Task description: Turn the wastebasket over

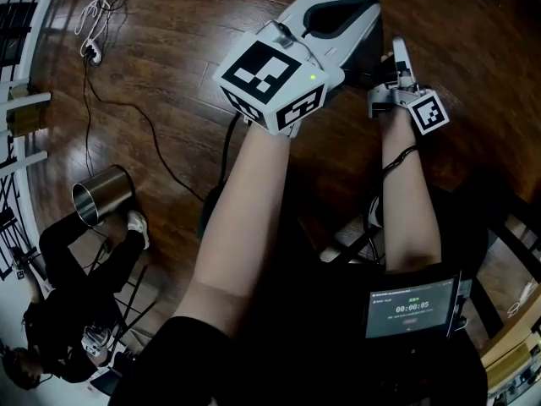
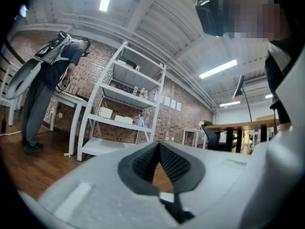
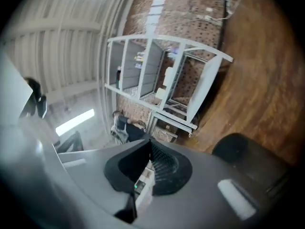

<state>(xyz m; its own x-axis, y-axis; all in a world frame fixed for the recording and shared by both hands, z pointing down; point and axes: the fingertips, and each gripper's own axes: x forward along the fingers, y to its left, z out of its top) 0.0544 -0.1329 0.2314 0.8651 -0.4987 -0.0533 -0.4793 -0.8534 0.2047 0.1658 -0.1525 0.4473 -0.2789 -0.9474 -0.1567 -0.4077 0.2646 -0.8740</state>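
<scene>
Holding left gripper (image 1: 342,11) and right gripper (image 1: 400,62) pressed shut on nothing, well apart from wastebasket (image 1: 103,194) standing mouth-up on floor (image 1: 211,24) beside a person (image 1: 63,328), so seemingly nothing done: reach, grab, flip all to come.

Both bare forearms reach away from the body, the left forearm (image 1: 241,214) slanting toward 1 o'clock and the right forearm (image 1: 407,201) running almost straight toward 12 o'clock. The left gripper (image 1: 342,15) is held high and close under the head camera, its marker cube nearest the wrist, and in its own view its jaws (image 2: 158,144) meet at the tips with nothing between them. The right gripper (image 1: 399,51) sits lower, at the left one's 4 o'clock, rolled to one side, and its jaws (image 3: 149,147) are closed on nothing.
</scene>
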